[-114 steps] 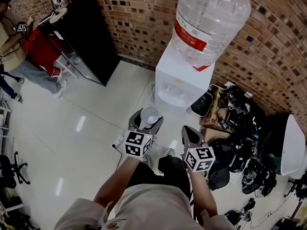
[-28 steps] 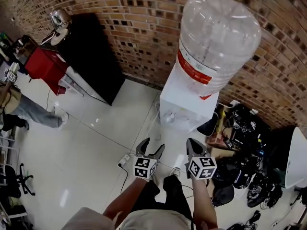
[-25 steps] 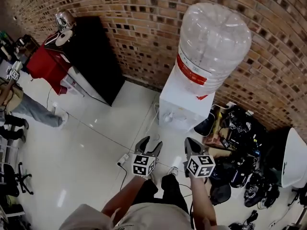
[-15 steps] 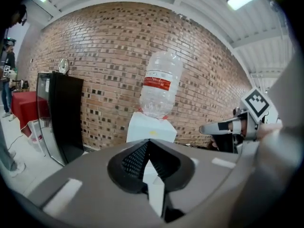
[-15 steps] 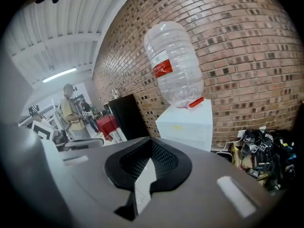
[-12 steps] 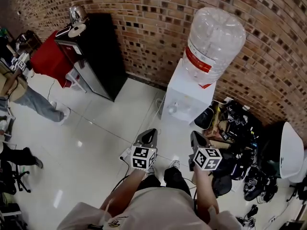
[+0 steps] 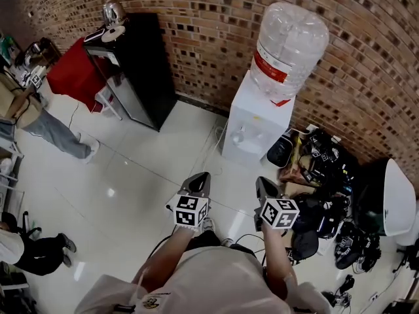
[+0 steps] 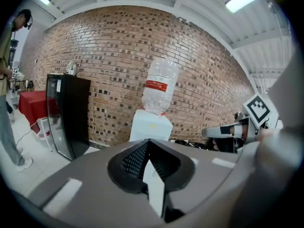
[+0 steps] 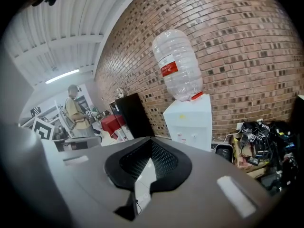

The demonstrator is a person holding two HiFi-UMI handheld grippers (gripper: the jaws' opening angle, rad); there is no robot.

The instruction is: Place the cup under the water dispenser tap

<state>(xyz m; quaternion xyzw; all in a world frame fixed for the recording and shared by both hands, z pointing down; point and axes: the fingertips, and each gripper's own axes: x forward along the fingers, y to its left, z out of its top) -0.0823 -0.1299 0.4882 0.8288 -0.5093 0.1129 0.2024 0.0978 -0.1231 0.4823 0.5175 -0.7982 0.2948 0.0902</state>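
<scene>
The left gripper's (image 8: 148,144) grey jaws are pressed together with nothing between them. Beyond, against the far red-brown brick wall (image 8: 109,51), stands a white box-shaped water dispenser (image 8: 151,127) topped by a clear upturned plastic bottle (image 8: 159,87). A tall black cabinet (image 8: 69,113) stands to its left. The right gripper (image 8: 209,132) reaches in from the right.

Floor (image 7: 131,169): white glossy tile. Standing along its far edge, left to right: red-covered stand (image 7: 73,76), black cabinet (image 7: 141,70), water dispenser (image 7: 254,124), heap of black gear (image 7: 327,175).
</scene>
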